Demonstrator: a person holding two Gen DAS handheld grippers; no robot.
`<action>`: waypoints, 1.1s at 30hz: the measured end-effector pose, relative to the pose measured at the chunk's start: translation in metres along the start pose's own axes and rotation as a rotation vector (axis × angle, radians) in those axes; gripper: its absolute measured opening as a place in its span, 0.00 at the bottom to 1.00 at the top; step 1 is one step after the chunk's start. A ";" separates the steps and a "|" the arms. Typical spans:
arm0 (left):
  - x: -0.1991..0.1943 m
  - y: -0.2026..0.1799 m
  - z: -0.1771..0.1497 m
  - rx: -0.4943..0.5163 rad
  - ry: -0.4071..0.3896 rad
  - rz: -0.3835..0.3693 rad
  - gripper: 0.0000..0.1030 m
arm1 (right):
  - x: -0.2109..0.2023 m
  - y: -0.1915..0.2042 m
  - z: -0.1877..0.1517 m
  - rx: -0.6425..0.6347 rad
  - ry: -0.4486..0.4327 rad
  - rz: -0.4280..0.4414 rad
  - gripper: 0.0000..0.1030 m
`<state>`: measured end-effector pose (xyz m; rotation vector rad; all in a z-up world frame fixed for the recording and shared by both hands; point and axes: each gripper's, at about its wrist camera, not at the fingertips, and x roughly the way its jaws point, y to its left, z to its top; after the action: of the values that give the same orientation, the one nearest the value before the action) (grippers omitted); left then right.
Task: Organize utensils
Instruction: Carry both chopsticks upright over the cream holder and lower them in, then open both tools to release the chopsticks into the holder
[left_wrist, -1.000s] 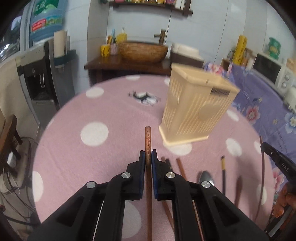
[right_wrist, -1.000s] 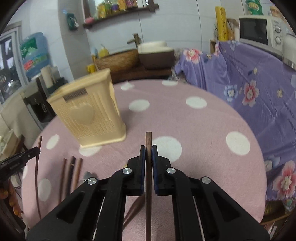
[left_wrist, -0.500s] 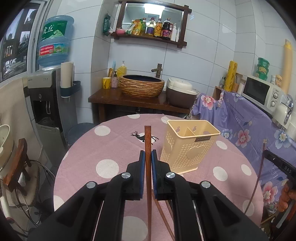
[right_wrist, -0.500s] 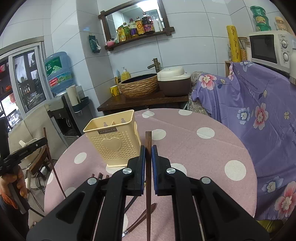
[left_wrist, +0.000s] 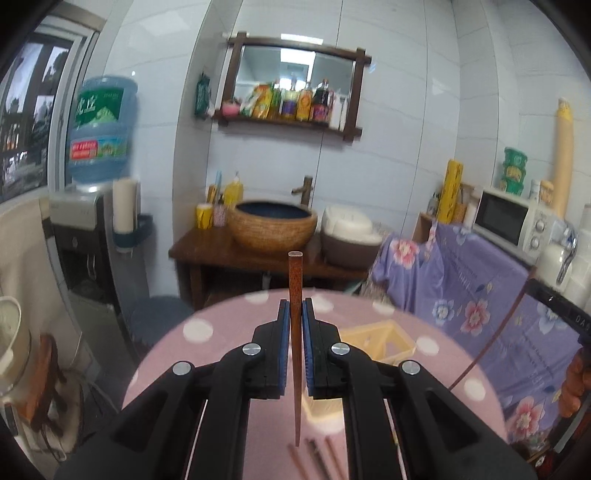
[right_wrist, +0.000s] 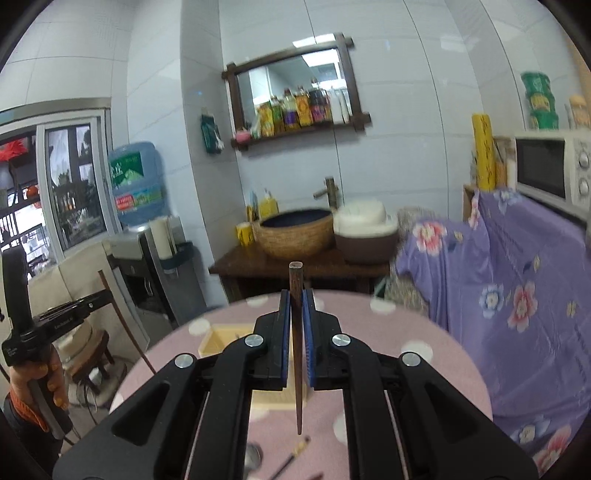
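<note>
Chopsticks are clamped one in each tool: the left gripper (left_wrist: 294, 310) pinches a reddish-brown chopstick (left_wrist: 295, 332) upright, and the right gripper (right_wrist: 295, 306) pinches a dark brown chopstick (right_wrist: 296, 332) likewise. Both hang above the pink polka-dot table (left_wrist: 166, 354) over the cream utensil holder (left_wrist: 380, 341). More chopsticks (left_wrist: 314, 459) lie on the cloth below.

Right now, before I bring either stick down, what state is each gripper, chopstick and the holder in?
Left gripper: shut on a reddish chopstick, lifted clear of the table.
Right gripper: shut on a dark chopstick, also lifted.
Utensil holder: upright on the pink table, top open, partly hidden behind the fingers.
Loose chopsticks: lying flat on the table.
Spoon: lying on the table, mostly hidden.
</note>
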<state>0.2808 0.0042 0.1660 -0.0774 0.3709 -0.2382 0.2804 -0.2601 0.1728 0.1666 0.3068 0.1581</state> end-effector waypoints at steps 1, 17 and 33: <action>0.000 -0.004 0.013 0.000 -0.017 -0.006 0.08 | 0.003 0.009 0.016 -0.015 -0.023 -0.005 0.07; 0.087 -0.041 0.007 -0.049 0.027 -0.003 0.08 | 0.092 0.051 0.032 0.013 -0.015 -0.054 0.07; 0.121 -0.019 -0.052 -0.088 0.171 0.003 0.07 | 0.130 0.020 -0.036 0.082 0.098 -0.085 0.07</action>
<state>0.3673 -0.0455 0.0775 -0.1441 0.5516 -0.2260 0.3889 -0.2127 0.1057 0.2273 0.4174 0.0692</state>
